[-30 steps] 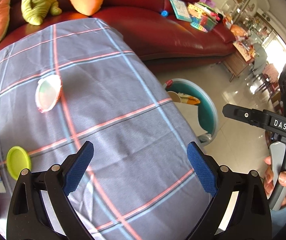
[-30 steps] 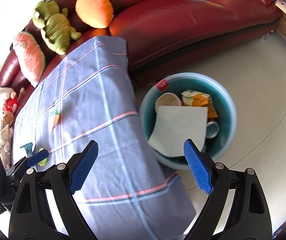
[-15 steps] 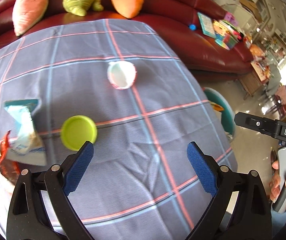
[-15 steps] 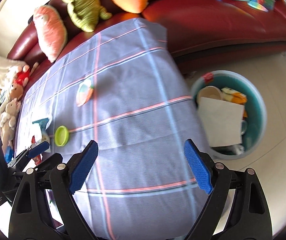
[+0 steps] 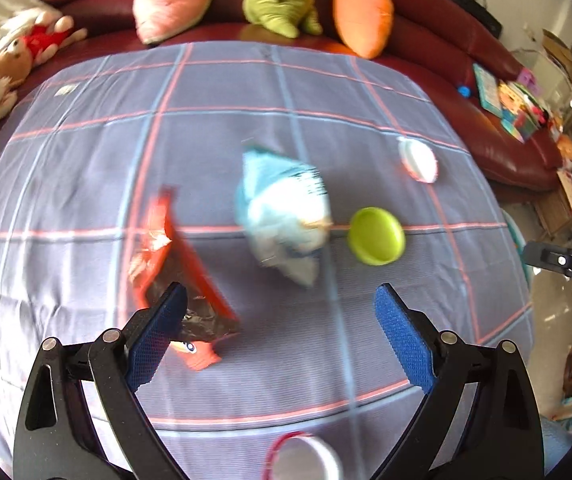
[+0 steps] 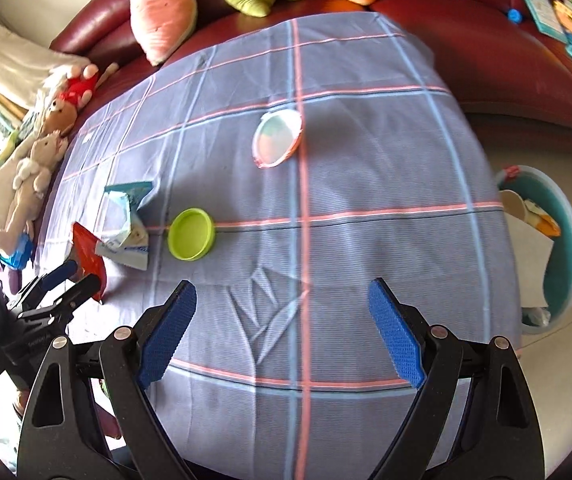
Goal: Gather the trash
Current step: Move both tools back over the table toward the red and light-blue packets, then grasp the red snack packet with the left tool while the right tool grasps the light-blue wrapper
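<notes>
Both grippers have swung left across the table over the last second, so the view went from the bin to the leftover trash. Left gripper [image 5: 280, 340] has its blue pads [image 5: 157, 336] spread wide with nothing between them, hanging low over the plaid tablecloth [image 5: 86, 168]. Its left pad sits right over the edge of the red snack wrapper [image 5: 174, 264], which wasn't even in its view 1 second ago. Just past that is the pale blue packet [image 5: 286, 216], pretty smeared by motion blur, so I can't say for sure how it's lying. Beside it to the right is the green lid [image 5: 376, 236], then the white lid [image 5: 417, 159] further out. Some white cup-looking thing [image 5: 305, 456] pokes in at the bottom edge, too blurry to call.

Right gripper [image 6: 282, 334] is also gaping open and empty, over bare cloth near the middle of the table. From it you can see the round foil lid [image 6: 278, 139] ahead, and the teal bin [image 6: 565, 248] off to the right on the floor, already holding a sheet of paper and some wrappers.

So my read: 1 drop-off is done, at least 4 pieces remain, and the left gripper is lining up on the red wrapper next. Thin crinkly film lying flat, could slip out of the pads.
</notes>
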Available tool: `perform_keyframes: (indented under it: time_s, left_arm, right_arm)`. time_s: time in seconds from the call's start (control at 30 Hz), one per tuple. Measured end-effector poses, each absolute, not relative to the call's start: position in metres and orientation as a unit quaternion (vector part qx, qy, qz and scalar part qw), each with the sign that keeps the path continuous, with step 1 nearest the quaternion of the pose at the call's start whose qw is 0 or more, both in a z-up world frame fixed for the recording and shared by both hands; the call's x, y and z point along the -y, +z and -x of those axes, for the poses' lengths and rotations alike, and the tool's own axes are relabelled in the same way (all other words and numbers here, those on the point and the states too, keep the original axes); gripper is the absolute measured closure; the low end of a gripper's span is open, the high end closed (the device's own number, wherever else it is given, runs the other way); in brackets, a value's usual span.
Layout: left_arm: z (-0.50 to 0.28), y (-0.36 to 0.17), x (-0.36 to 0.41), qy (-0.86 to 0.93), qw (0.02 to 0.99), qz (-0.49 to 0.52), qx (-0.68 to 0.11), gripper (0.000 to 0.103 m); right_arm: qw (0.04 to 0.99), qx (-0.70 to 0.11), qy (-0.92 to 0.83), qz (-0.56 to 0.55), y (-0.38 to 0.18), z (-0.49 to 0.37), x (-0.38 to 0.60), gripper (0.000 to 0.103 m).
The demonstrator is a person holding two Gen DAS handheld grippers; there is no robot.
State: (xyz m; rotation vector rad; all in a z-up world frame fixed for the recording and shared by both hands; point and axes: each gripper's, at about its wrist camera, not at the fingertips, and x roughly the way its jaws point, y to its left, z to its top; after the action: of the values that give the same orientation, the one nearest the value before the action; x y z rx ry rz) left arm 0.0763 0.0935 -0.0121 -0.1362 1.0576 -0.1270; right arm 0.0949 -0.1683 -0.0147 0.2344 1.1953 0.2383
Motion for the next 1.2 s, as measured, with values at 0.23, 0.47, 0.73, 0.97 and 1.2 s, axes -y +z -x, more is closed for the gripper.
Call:
perform_keyframes:
  time_s: [0.23, 0.47, 0.73, 0.97, 1.2]
  left_arm:
    - [-0.073, -0.030, -0.130, -0.040, 0.847, 0.100, -0.520, 0.009]
    - [-0.062, -0.011, -0.139, -0.073, 0.850, 0.125, -0.506, 0.009]
    - [-0.046, 0.024, -0.151, -0.078, 0.870, 0.125, -0.470, 0.009]
    - [-0.043, 0.019, -0.180, -0.040, 0.872, 0.127, -0.470, 0.009]
    - [-0.041, -0.003, -0.214, 0.020, 0.867, 0.128, -0.480, 0.009]
  right_arm:
    - [0.803, -0.573, 0.126, -0.103, -0.025, -0.098, 0.139, 0.020]
    - [0.798, -0.579, 0.133, -0.103, -0.031, -0.101, 0.124, 0.020]
    - [0.795, -0.581, 0.142, -0.104, -0.033, -0.103, 0.109, 0.020]
    - [0.792, -0.585, 0.144, -0.106, -0.036, -0.101, 0.104, 0.020]
    - [0.792, -0.583, 0.151, -0.101, -0.033, -0.105, 0.094, 0.020]
